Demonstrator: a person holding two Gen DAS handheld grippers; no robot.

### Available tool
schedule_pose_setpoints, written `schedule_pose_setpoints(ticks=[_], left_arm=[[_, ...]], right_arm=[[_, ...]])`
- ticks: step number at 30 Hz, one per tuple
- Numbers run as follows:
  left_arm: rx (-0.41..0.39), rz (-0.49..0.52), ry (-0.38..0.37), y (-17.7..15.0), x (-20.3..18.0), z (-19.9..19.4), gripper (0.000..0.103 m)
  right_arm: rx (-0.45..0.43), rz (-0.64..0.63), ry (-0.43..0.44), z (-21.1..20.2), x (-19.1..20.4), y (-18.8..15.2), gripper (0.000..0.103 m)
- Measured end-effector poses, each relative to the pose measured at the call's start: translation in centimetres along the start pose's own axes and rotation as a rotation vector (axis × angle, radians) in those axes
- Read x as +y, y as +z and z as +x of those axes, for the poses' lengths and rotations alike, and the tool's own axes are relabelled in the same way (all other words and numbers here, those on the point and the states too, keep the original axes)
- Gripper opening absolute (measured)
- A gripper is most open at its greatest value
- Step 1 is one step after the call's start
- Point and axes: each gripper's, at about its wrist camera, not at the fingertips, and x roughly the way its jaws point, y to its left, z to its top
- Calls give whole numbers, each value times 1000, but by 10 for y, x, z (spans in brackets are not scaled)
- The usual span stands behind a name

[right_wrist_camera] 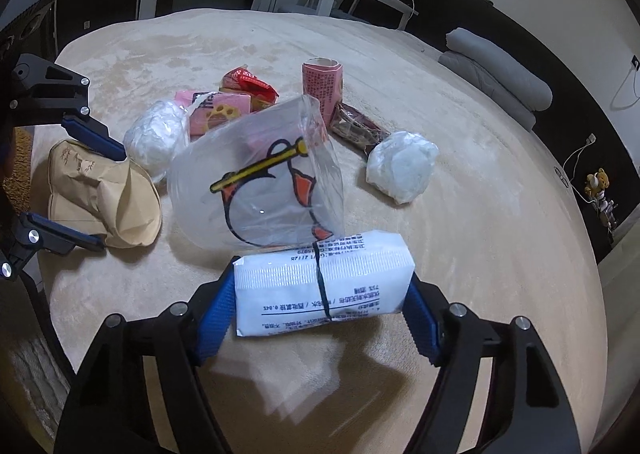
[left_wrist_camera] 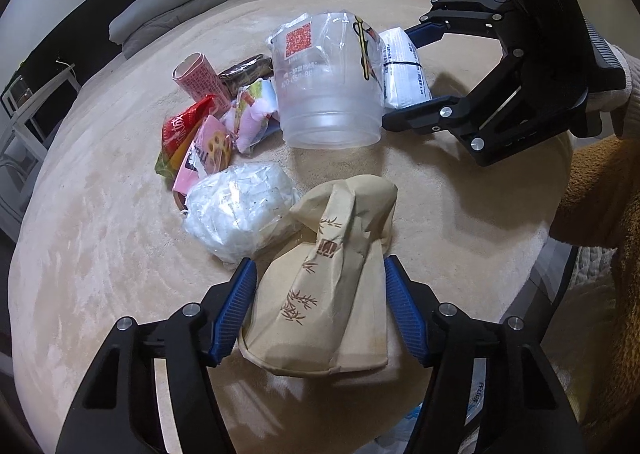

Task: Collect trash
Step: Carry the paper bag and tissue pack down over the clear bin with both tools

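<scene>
Your left gripper (left_wrist_camera: 318, 310) has its blue fingers (left_wrist_camera: 232, 310) pressed on both sides of a crumpled brown paper bag (left_wrist_camera: 324, 294), whose long axis runs forward, away from the fingers, its folded top pointing ahead. Your right gripper (right_wrist_camera: 320, 314) pinches a white wipes packet (right_wrist_camera: 320, 286) by its two ends, long axis crosswise between the pads. Just beyond that packet lies a clear plastic cup (right_wrist_camera: 256, 190) on its side, touching it. Ahead of both grippers, pink snack wrappers (left_wrist_camera: 204, 150) and a white crumpled plastic bag (left_wrist_camera: 236, 210) lie on the beige blanket (left_wrist_camera: 100, 254).
</scene>
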Motion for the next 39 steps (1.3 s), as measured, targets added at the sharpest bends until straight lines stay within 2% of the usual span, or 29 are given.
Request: schedule_pose_setpoints(ticks=[16, 23, 32, 39], left_arm=[[-114, -127, -10, -15, 5, -40, 61], [-190, -179, -24, -22, 4, -64, 61], [-274, -265, -33, -45, -6, -98, 61], [-309, -343, -46, -66, -17, -115, 61]], right_arm=[[-24, 189, -33, -45, -2, -18, 73], [-57, 246, -39, -72, 11, -27, 73], [-116, 317, -30, -110, 38, -41, 73], [-144, 378, -5, -135, 61, -55, 73]])
